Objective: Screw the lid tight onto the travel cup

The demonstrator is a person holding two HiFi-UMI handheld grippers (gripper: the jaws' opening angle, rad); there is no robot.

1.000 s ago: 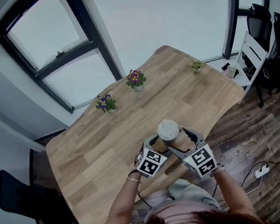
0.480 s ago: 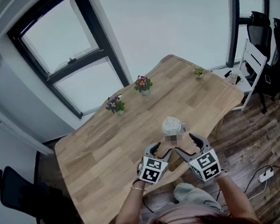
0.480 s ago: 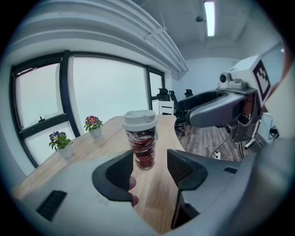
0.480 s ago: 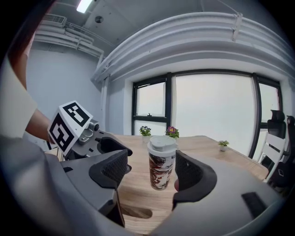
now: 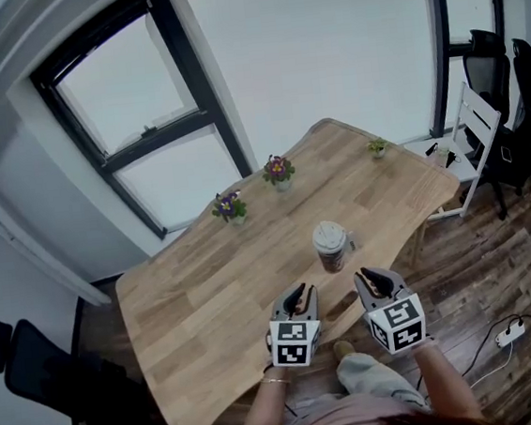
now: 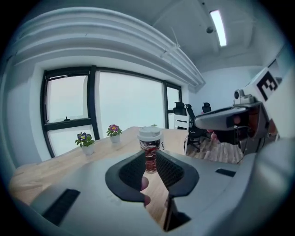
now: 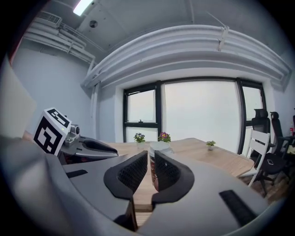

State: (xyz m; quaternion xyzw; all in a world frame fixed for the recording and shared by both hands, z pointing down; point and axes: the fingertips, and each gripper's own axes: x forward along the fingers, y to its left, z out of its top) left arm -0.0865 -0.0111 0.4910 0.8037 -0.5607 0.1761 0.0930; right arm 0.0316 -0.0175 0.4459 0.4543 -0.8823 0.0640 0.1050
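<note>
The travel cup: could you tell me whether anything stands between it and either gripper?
Nothing visible does. Only bare table lies between the travel cup and the left gripper and right gripper. Both grippers' jaws have just been closing, with nothing between them.

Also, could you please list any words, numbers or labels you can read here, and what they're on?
On the travel cup: a small label, too small and blurred to read.
On the left marker cube and right marker cube: black-and-white square patterns only, no words.
No other text is visible.
</note>
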